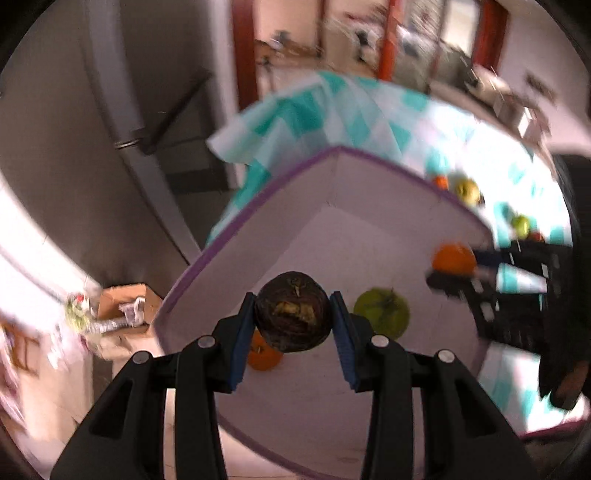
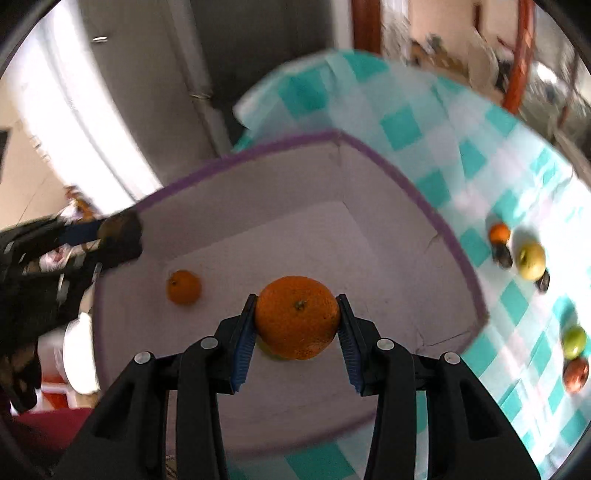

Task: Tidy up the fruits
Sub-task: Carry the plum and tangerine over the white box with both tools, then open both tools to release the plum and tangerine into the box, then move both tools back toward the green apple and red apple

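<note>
With my left tool [image 1: 293, 317] clenched on a dark fruit [image 1: 293, 311] and my right tool [image 2: 297, 323] on an orange [image 2: 297, 317], both over the purple-rimmed box [image 2: 436, 218], I judge release inside comes next.

the yellow-green fruit [image 2: 267, 352] lies mostly hidden under the held orange [image 2: 297, 323]; background shelves [image 1: 369, 33] are blurred.

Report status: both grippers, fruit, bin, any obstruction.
Left gripper shut on dark fruit, right gripper shut on orange. Both above white bin; small orange and green fruit inside. Nothing blocking.
</note>
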A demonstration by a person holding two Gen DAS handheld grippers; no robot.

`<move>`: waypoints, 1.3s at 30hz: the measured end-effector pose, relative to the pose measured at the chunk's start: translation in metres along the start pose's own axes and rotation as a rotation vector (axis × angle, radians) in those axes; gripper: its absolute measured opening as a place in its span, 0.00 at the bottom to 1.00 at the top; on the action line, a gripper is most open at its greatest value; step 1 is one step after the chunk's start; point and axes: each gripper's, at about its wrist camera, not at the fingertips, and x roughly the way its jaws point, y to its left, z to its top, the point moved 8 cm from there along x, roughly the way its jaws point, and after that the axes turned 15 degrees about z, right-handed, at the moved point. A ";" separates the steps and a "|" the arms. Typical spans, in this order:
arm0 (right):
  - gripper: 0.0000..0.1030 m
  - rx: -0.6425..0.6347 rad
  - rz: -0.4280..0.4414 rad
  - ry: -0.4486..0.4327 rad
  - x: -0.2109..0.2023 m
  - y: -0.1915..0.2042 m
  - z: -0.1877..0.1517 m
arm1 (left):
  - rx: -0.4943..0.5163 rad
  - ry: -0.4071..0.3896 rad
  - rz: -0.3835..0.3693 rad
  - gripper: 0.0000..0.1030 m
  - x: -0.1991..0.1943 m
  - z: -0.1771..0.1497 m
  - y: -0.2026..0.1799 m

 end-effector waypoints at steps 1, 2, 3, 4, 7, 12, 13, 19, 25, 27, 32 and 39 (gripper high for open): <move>0.41 0.051 -0.014 0.021 0.008 -0.009 0.005 | 0.042 0.012 -0.011 0.39 0.007 0.002 -0.009; 0.41 0.107 -0.034 0.042 0.016 -0.020 0.012 | 0.087 0.024 -0.029 0.39 0.014 0.001 -0.015; 0.41 0.137 -0.050 0.055 0.021 -0.028 0.015 | 0.141 0.041 -0.053 0.39 0.023 0.001 -0.026; 0.41 0.166 -0.068 0.073 0.027 -0.034 0.019 | 0.178 0.053 -0.069 0.39 0.028 0.001 -0.033; 0.41 0.243 -0.098 0.129 0.045 -0.050 0.027 | 0.273 0.110 -0.125 0.39 0.046 -0.005 -0.054; 0.41 0.245 -0.153 0.220 0.075 -0.054 0.028 | 0.352 0.173 -0.156 0.39 0.066 -0.021 -0.060; 0.41 0.239 -0.161 0.240 0.080 -0.054 0.026 | 0.362 0.178 -0.155 0.39 0.069 -0.023 -0.060; 0.41 0.227 -0.196 0.326 0.104 -0.055 0.018 | 0.402 0.180 -0.146 0.40 0.079 -0.030 -0.056; 0.41 0.236 -0.209 0.365 0.115 -0.054 0.019 | 0.450 0.168 -0.148 0.40 0.081 -0.036 -0.059; 0.41 0.246 -0.215 0.377 0.115 -0.055 0.016 | 0.451 0.171 -0.151 0.40 0.082 -0.035 -0.058; 0.55 0.295 -0.211 0.367 0.113 -0.066 0.013 | 0.450 0.170 -0.141 0.59 0.079 -0.032 -0.062; 0.70 0.300 -0.180 0.281 0.100 -0.064 0.020 | 0.405 0.150 -0.077 0.77 0.074 -0.025 -0.057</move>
